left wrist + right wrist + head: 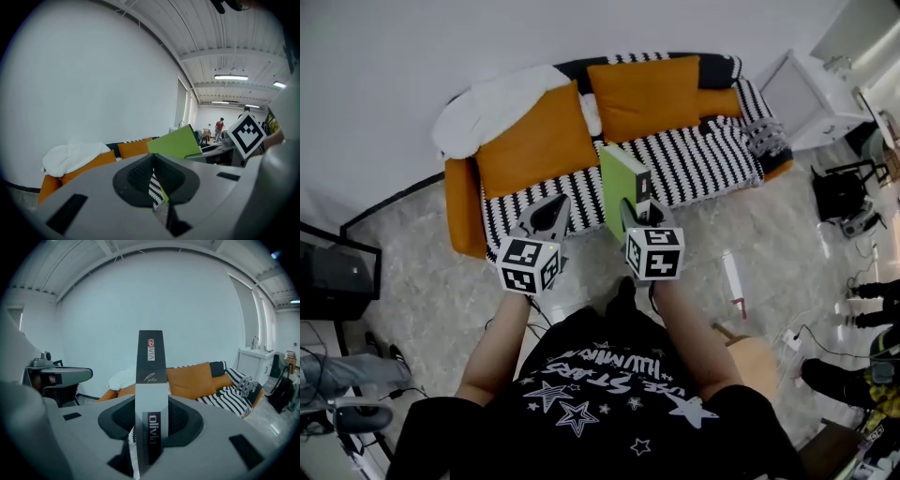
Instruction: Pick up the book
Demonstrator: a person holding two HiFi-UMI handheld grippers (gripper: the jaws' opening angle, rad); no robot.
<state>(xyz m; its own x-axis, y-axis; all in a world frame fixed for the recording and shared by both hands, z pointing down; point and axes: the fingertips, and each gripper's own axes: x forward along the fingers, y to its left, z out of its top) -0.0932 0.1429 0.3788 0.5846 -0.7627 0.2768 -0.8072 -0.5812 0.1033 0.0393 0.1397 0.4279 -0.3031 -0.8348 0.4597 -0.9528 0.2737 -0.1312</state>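
Right gripper (636, 216) clamps the book (622, 183) upright at its spine. Left gripper (549, 216) closed, empty, beside it. Risk: this one-edge hold could let the book pivot or slip.

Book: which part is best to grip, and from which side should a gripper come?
Grip the spine edge, pads on the two covers, coming from the person's side. The book is upright, thin and flat, with its spine facing the right gripper, which clamps it so.
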